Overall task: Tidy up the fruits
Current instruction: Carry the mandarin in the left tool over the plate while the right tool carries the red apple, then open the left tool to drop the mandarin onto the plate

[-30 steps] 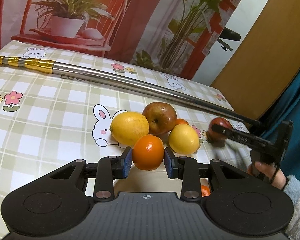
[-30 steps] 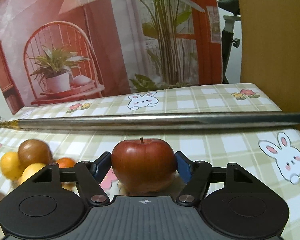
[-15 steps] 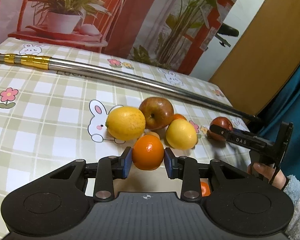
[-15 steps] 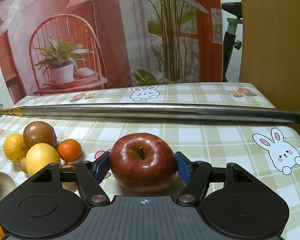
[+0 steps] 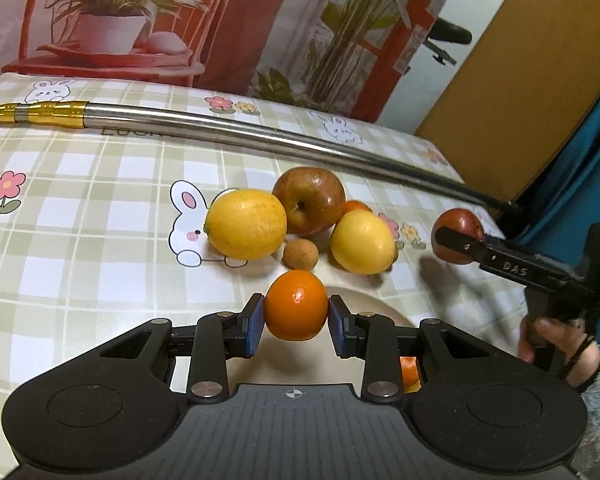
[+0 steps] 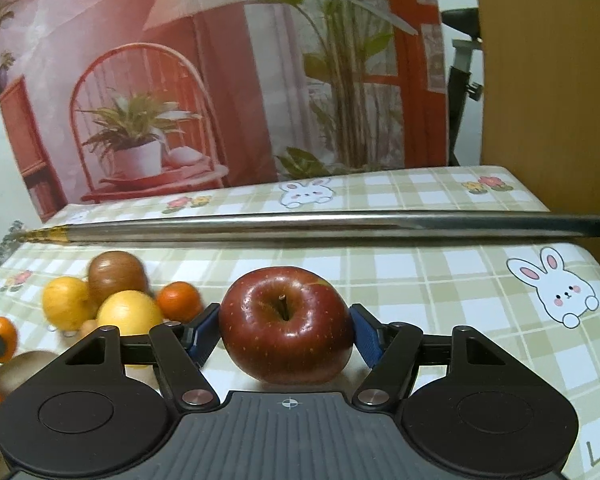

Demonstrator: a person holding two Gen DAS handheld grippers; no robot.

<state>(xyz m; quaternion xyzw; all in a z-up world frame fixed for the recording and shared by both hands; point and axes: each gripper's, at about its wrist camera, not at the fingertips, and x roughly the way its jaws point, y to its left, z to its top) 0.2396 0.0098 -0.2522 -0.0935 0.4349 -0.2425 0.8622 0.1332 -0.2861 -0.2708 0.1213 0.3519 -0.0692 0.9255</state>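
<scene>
Left wrist view, left to right: a lemon (image 5: 246, 223), brown apple (image 5: 309, 200) and second lemon (image 5: 363, 241) cluster mid-frame on the checked tabletop (image 5: 80, 240); below them the left gripper (image 5: 296, 325) pinches a mandarin (image 5: 296, 305) over a beige plate (image 5: 374, 306). Right wrist view: the right gripper (image 6: 286, 330) clamps a red apple (image 6: 286, 330), lower centre.
</scene>
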